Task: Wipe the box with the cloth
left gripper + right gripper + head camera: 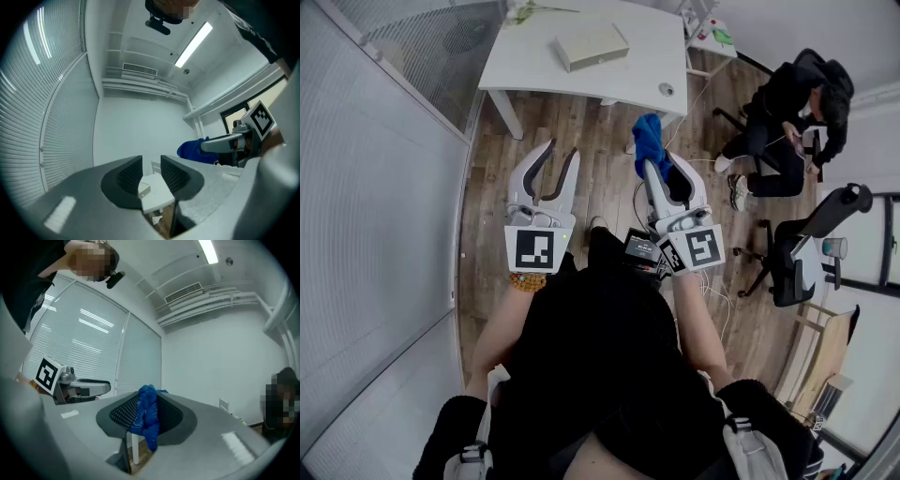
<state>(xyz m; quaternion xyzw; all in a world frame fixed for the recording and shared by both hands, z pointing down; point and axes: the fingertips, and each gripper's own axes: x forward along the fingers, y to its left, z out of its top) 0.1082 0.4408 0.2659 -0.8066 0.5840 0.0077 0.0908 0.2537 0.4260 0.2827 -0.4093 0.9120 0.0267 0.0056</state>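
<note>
A beige box (592, 45) lies on the white table (534, 56) ahead of me. It also shows small in the left gripper view, box (144, 189) on table (158, 199), seen through the gap of the jaws. My left gripper (562, 150) (151, 164) is open and empty, held level well short of the table. To its right, my right gripper (661, 164) (149, 401) is shut on a blue cloth (649, 136) (143, 420), which bunches above the pads and hangs below them. The cloth (191, 150) is also visible from the left gripper.
A person in black (787, 103) sits at the right beside an office chair (802, 253). A glass wall with blinds (375, 187) runs along the left. A small round object (666, 89) lies on the table's near right corner, and cables trail over the wooden floor (609, 178).
</note>
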